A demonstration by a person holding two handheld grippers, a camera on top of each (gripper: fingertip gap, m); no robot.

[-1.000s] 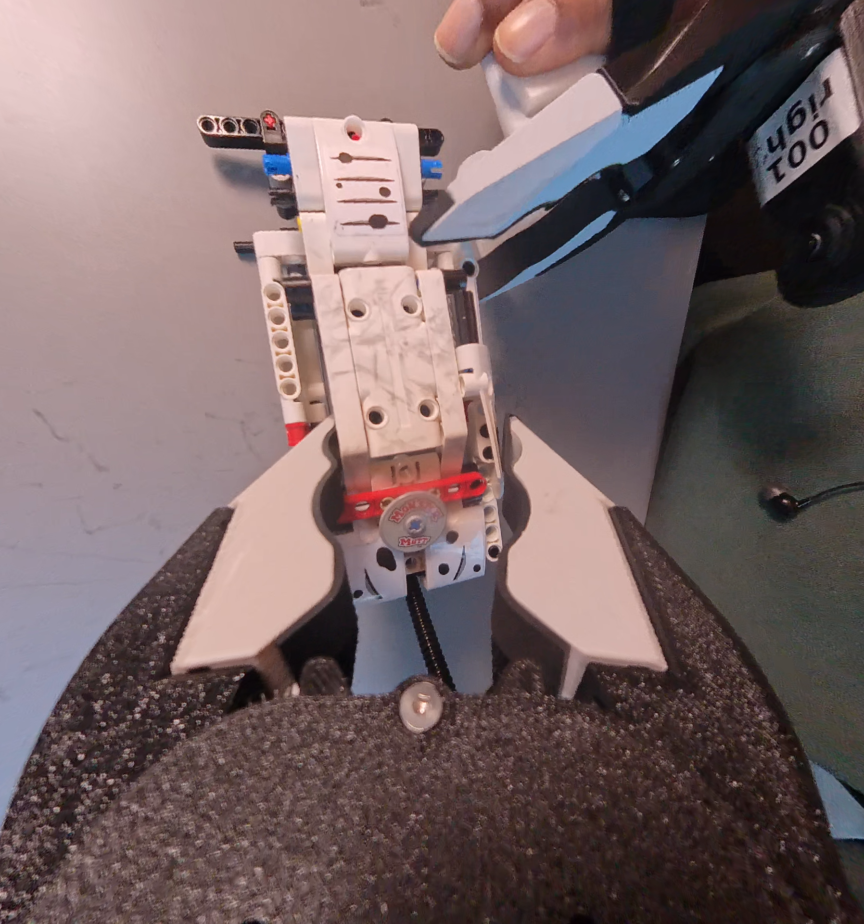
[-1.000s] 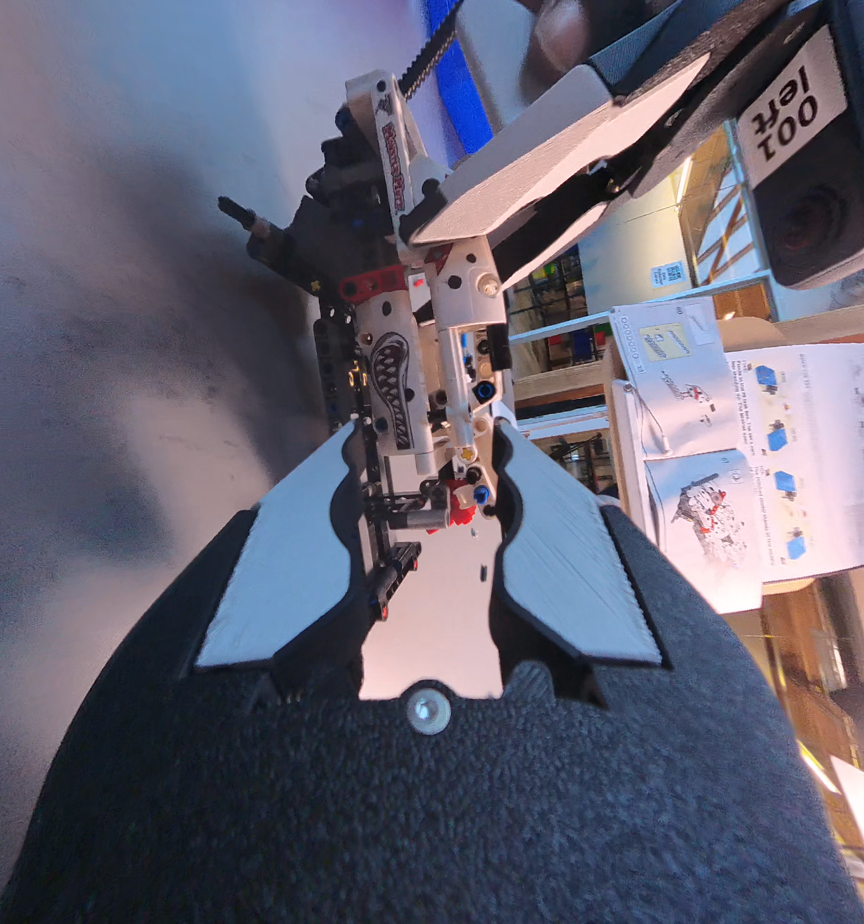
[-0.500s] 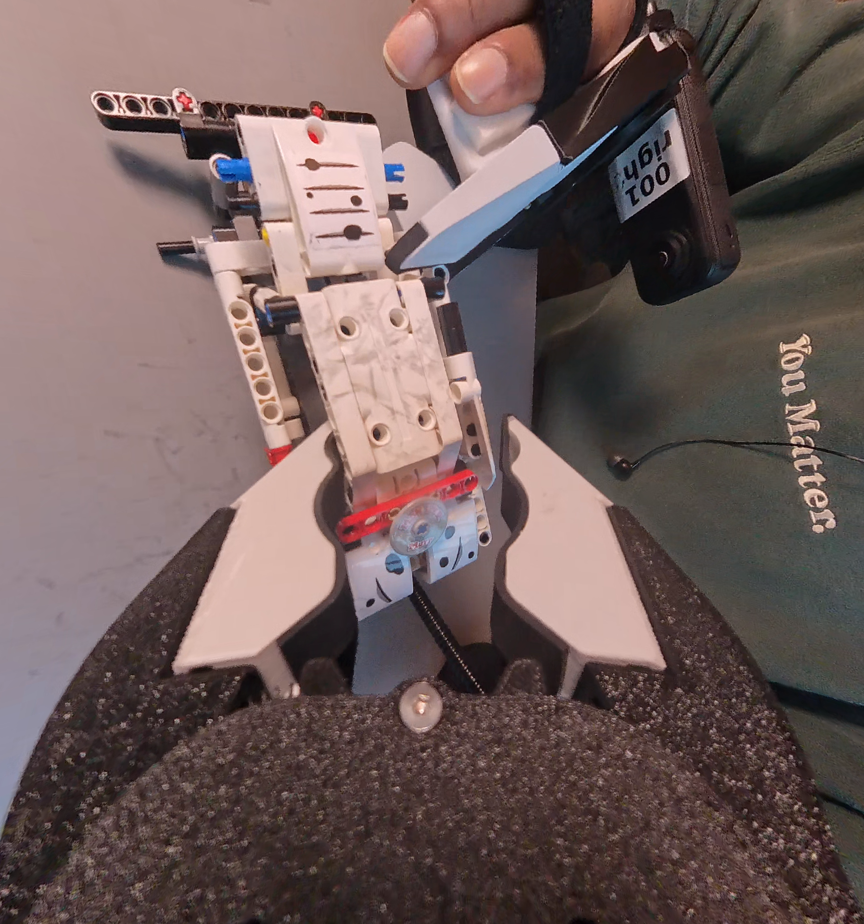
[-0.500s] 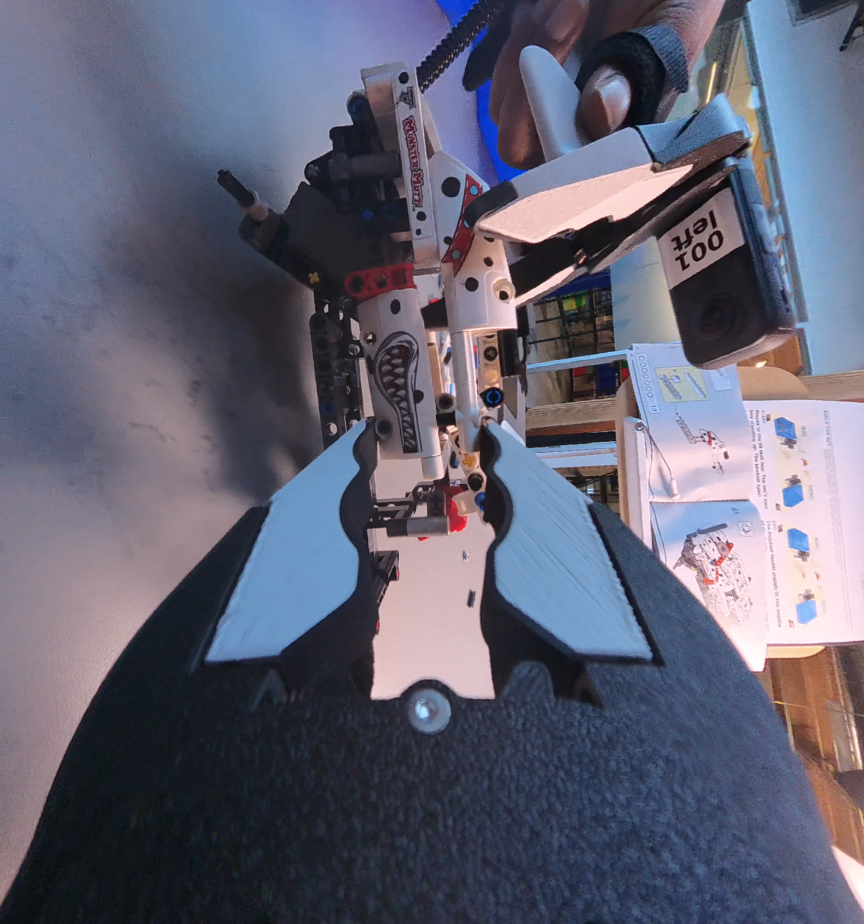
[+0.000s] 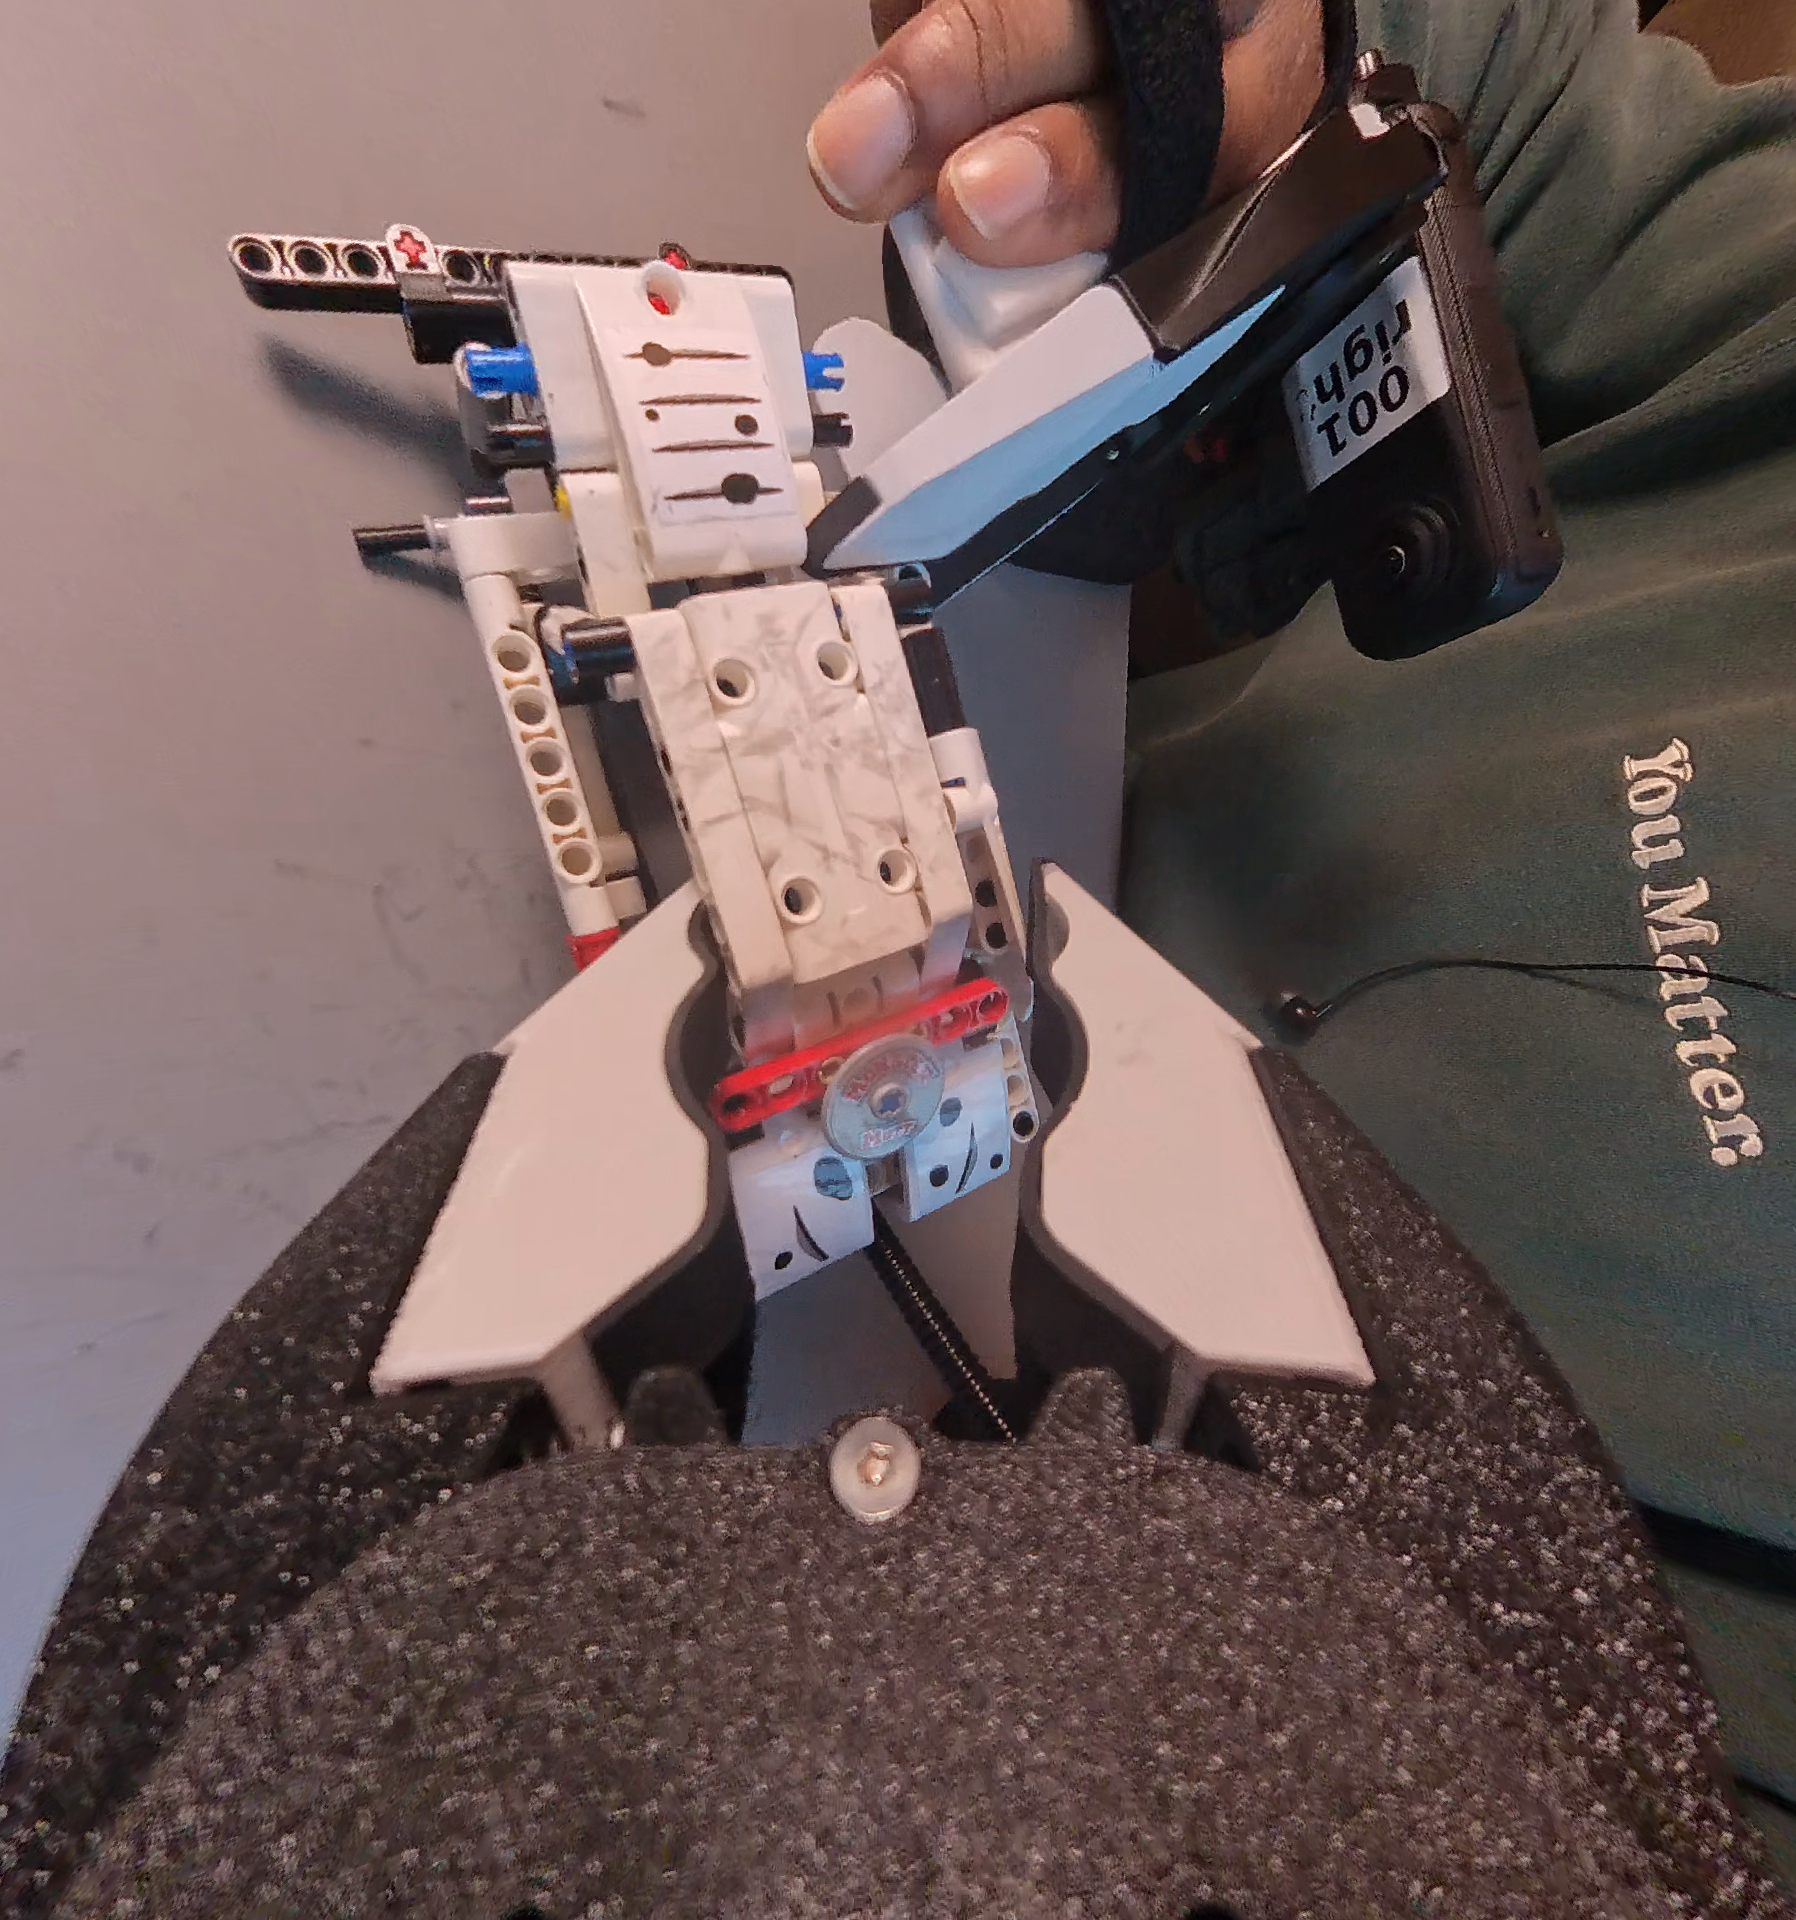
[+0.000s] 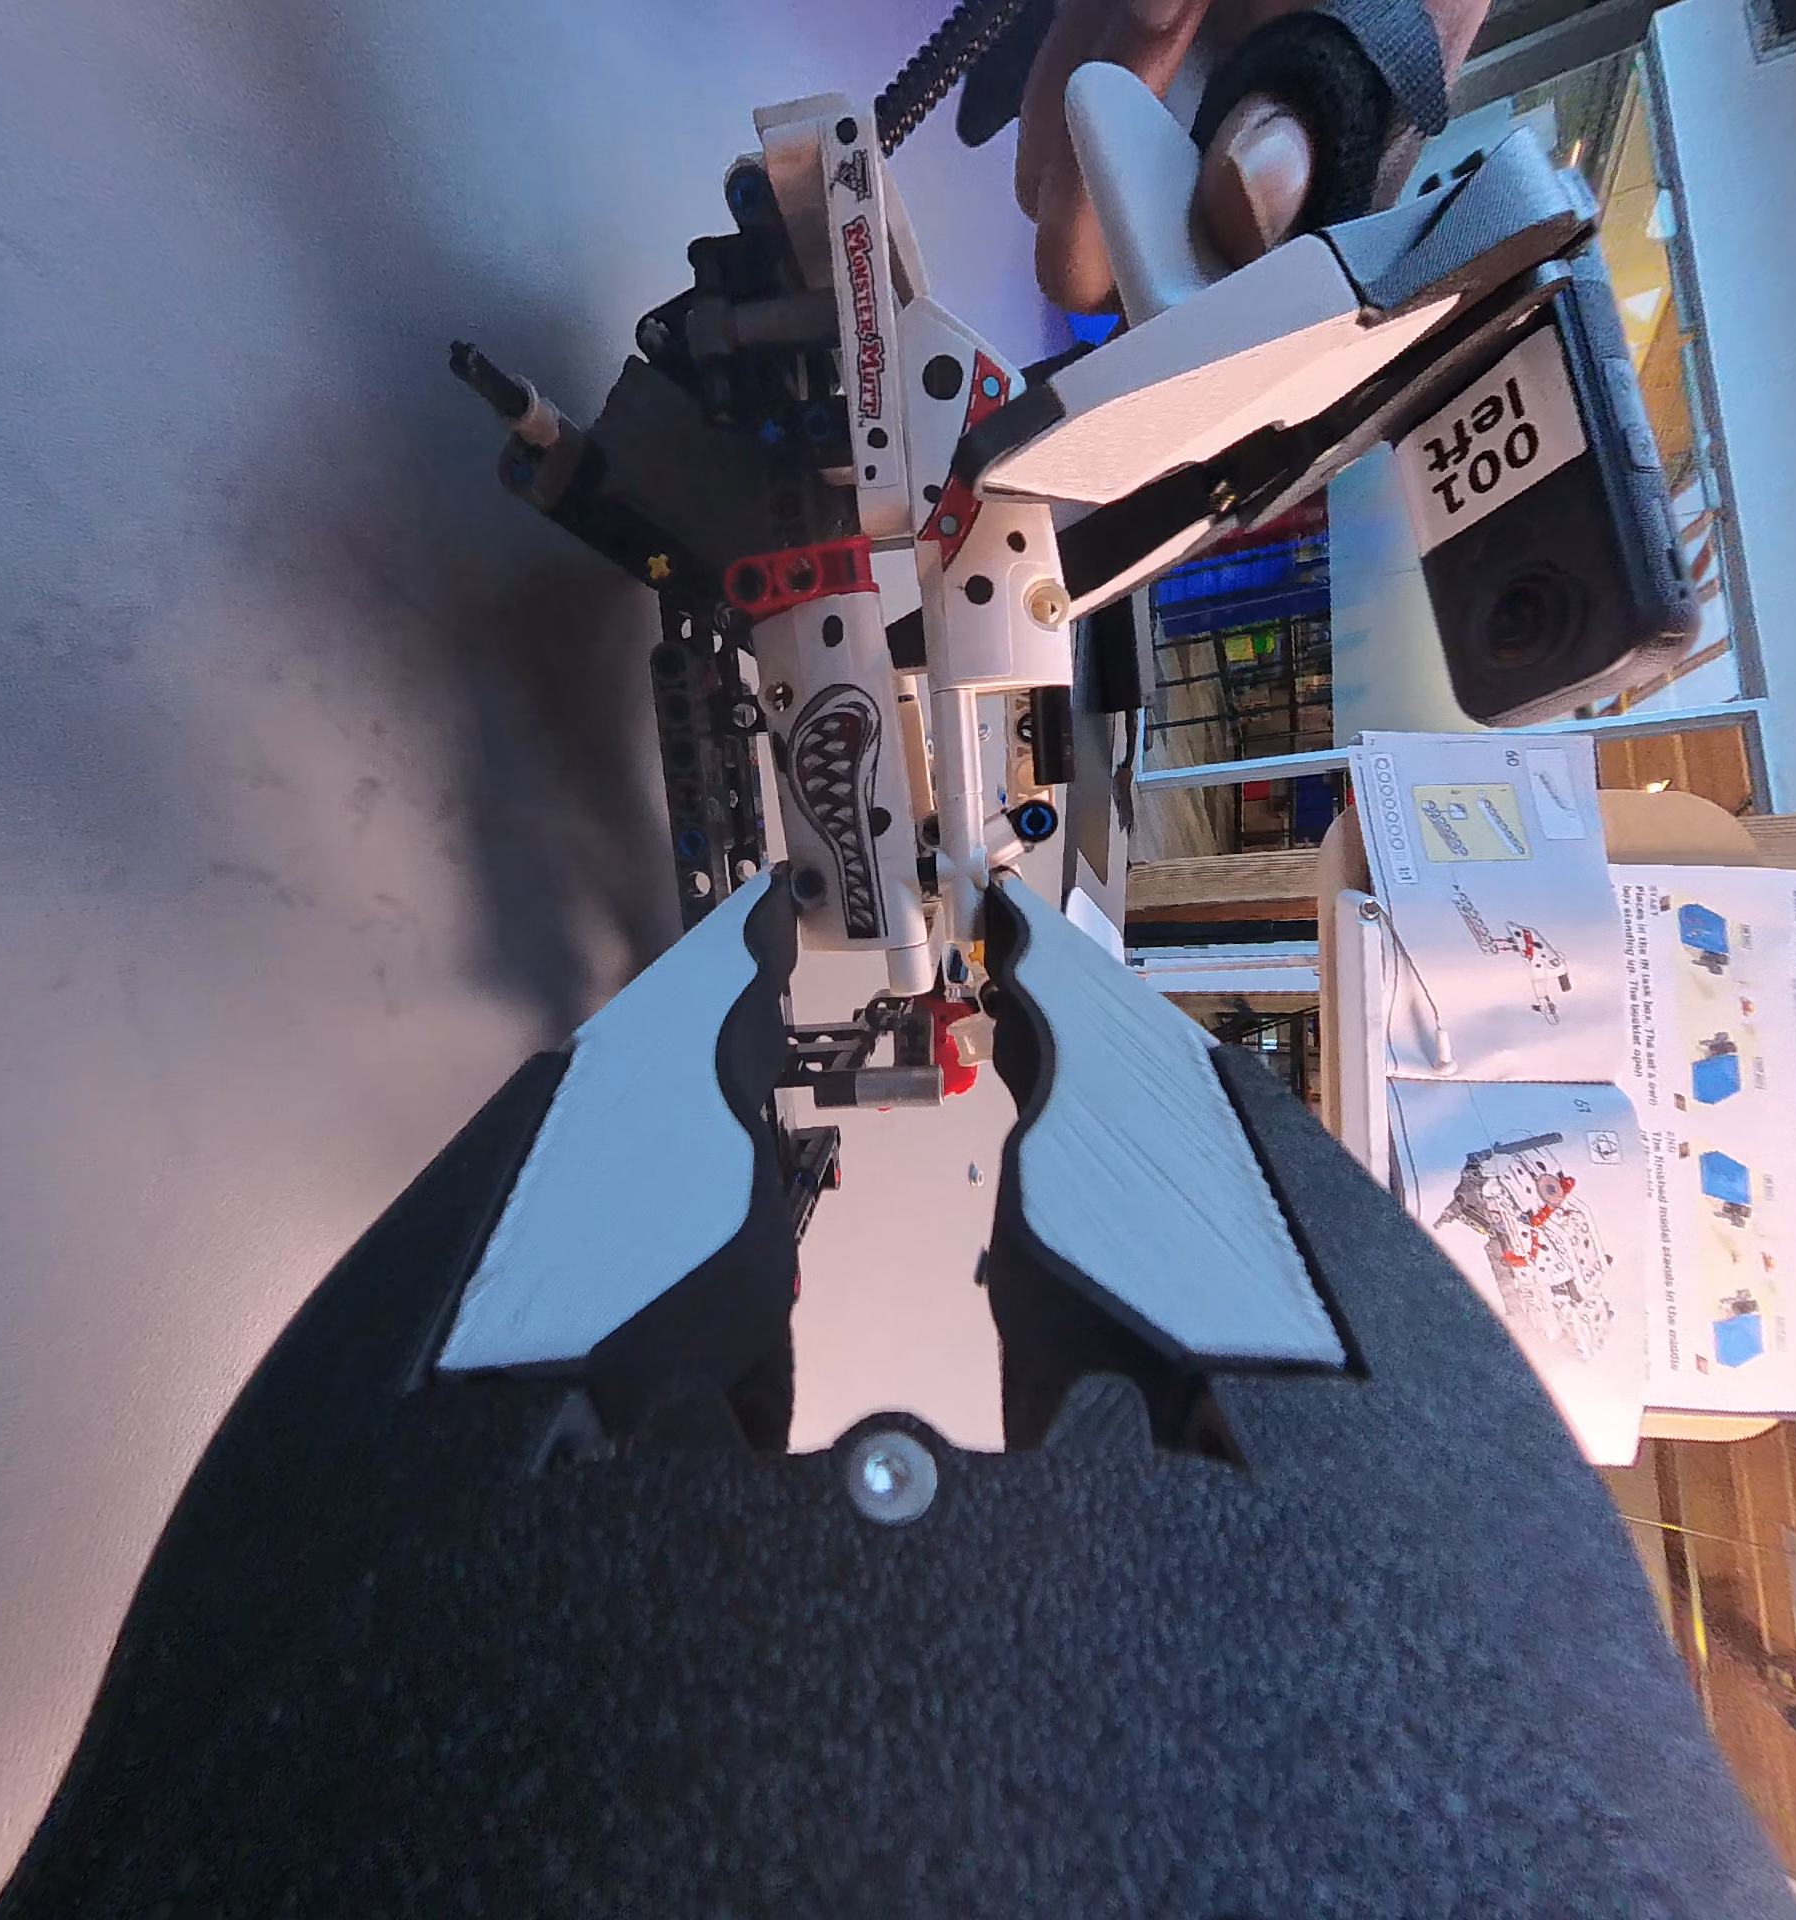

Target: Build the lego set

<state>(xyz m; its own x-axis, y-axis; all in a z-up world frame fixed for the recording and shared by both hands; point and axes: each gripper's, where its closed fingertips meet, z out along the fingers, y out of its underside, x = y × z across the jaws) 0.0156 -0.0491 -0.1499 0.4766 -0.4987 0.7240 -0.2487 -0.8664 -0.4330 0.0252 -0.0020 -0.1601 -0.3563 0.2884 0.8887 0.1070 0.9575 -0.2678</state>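
Now both grippers clamp the lego model (image 5: 769, 727): left gripper (image 5: 863, 1049) jaws pinching at 6 o'clock, right gripper (image 6: 889, 935) jaws pinching its opposite end.

lego model (image 5: 769, 727): white, black-spotted, red beam, blue pins | gripper fingers (image 5: 582, 1143): pale grey | sweatshirt (image 5: 1548, 935): dark green | table (image 5: 146, 727): grey

The lego model (image 5: 769, 727) I hold is a long, mostly white build with grey-scratched panels, a red beam and a round silver disc at the near end, blue pins and a black holed beam at the far end. It is off the table, tilted, with a toothed-mouth sticker on its side (image 6: 852, 790).
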